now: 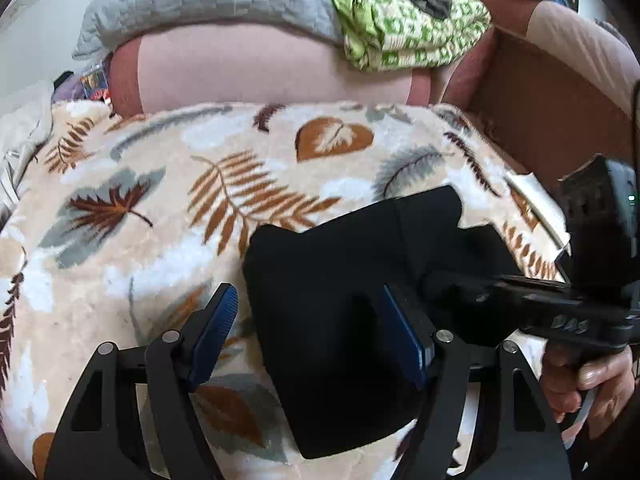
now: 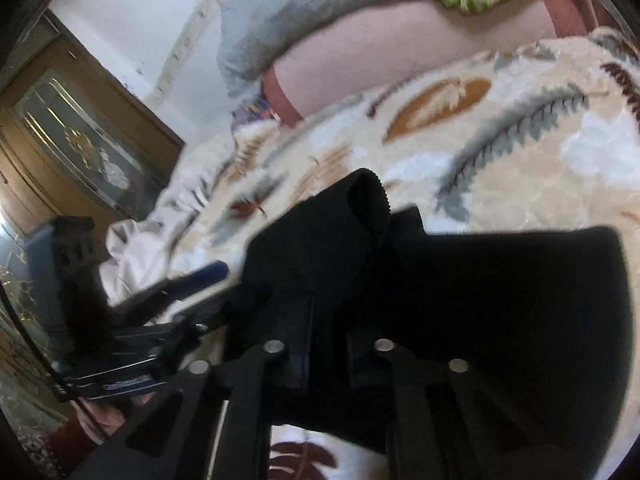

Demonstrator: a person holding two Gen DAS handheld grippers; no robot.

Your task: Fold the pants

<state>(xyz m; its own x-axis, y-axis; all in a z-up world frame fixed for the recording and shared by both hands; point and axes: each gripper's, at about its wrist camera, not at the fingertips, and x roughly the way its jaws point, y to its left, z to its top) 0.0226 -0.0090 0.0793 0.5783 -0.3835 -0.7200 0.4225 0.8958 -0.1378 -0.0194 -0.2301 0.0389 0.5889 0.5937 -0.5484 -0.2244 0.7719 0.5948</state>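
Two grippers are seen over black pants point(image 1: 352, 280) that lie partly folded on a leaf-patterned blanket point(image 1: 160, 184) spread over a bed. The left gripper point(image 1: 316, 332) is held spread, its blue pads apart, one pad over the blanket just beside the cloth and the other over the dark fabric, with nothing pinched between them. The right gripper point(image 2: 328, 344) is judged to be pressed together on a bunch of the pants; its fingertips are buried in the black cloth and cannot be made out singly. A slip is judged possible: only a thick gather seems to be caught, so a layer could be shed when the cloth is carried and the fold could open. Because the left side is not gripped, the stack could also be dragged askew across the plush blanket by a one-sided pull. A collision between the two tools is a further risk, since they are close together. From the left wrist view the outline of the pants on the blanket, the side of the right gripper and the hand point(image 1: 588, 384) on its handle are shown. From the right wrist view a raised ribbed edge point(image 2: 372, 196) of the cloth, the left gripper from the side and a wooden cabinet point(image 2: 72, 136) are shown instead.
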